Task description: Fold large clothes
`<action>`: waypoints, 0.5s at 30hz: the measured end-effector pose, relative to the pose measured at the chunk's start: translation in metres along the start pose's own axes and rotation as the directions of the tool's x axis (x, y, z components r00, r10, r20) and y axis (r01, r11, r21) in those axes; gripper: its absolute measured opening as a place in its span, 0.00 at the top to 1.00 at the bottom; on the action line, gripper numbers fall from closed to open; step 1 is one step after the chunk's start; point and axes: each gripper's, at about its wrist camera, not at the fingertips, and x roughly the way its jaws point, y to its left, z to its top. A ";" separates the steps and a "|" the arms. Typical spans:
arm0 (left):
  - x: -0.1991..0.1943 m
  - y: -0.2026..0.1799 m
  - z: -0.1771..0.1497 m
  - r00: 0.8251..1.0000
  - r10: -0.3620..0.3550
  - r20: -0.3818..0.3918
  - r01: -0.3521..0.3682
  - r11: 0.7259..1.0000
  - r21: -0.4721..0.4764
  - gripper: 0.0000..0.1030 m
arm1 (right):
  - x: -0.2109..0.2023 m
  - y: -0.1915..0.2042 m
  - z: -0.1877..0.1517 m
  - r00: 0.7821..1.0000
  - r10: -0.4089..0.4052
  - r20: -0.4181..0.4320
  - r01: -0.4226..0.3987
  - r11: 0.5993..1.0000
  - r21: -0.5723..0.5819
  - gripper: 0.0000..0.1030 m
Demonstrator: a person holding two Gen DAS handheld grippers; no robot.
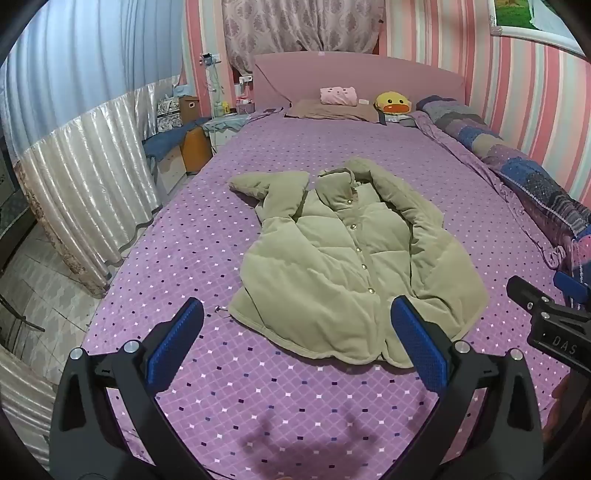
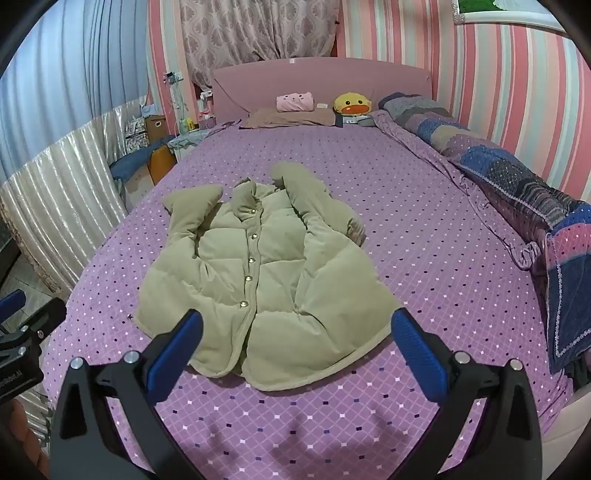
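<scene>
We see one olive puffer jacket (image 1: 343, 258) lying flat on the purple bed (image 1: 184, 258), front up and buttoned — its hem nearest us, collar at 12 o'clock toward the headboard (image 1: 354, 77), long axis running 6 to 12. Both sleeves angle up beside the collar. Our left gripper (image 1: 297, 339) and right gripper (image 2: 297, 347) hover spread wide, empty, at the hem's near edge.

Home bedroom: big bed (image 1: 258, 387) with purple sheet, pink headboard (image 1: 354, 79), pillow (image 1: 332, 110), duck plush (image 1: 393, 102), curtains (image 1: 295, 29), striped pink wallpaper (image 1: 517, 85).
</scene>
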 end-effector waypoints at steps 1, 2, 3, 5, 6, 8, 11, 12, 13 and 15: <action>0.000 0.000 0.000 1.000 0.005 -0.006 -0.005 1.000 0.004 0.03 | 0.000 0.000 0.000 1.000 0.002 0.002 -0.002 1.000 0.000 0.02; 0.000 0.000 0.000 1.000 0.006 -0.004 -0.006 1.000 0.005 0.03 | 0.000 0.000 0.000 1.000 0.004 0.000 -0.004 1.000 0.001 0.02; 0.000 0.000 0.000 1.000 0.007 -0.002 -0.007 1.000 0.006 0.03 | 0.000 0.000 0.000 1.000 0.004 -0.002 -0.004 1.000 0.001 0.02; 0.001 0.001 0.001 1.000 0.007 0.001 -0.007 1.000 0.006 0.03 | 0.000 0.001 0.000 1.000 0.003 -0.003 -0.003 1.000 0.000 0.02; 0.001 -0.002 -0.001 1.000 0.008 0.001 -0.008 1.000 0.007 0.03 | 0.000 0.001 0.000 1.000 0.004 -0.003 -0.004 1.000 0.001 0.02; 0.000 -0.003 -0.001 1.000 0.015 0.004 -0.015 1.000 0.012 0.03 | 0.000 0.001 0.000 1.000 0.003 -0.001 -0.003 1.000 -0.001 0.02; -0.002 0.000 -0.004 1.000 0.016 0.006 -0.016 1.000 0.011 0.03 | 0.000 0.002 0.000 1.000 0.001 -0.002 -0.001 1.000 -0.002 0.01; -0.001 0.000 -0.004 1.000 0.016 0.006 -0.016 1.000 0.012 0.03 | 0.000 0.003 0.000 1.000 0.002 -0.003 -0.002 1.000 -0.001 0.02; -0.001 0.000 -0.004 1.000 0.015 0.006 -0.015 1.000 0.013 0.03 | 0.000 0.003 0.000 1.000 0.003 -0.002 -0.003 1.000 -0.001 0.02; -0.003 0.000 0.000 1.000 0.015 0.007 -0.015 1.000 0.014 0.03 | -0.001 0.004 0.001 1.000 0.002 -0.001 -0.002 1.000 -0.002 0.02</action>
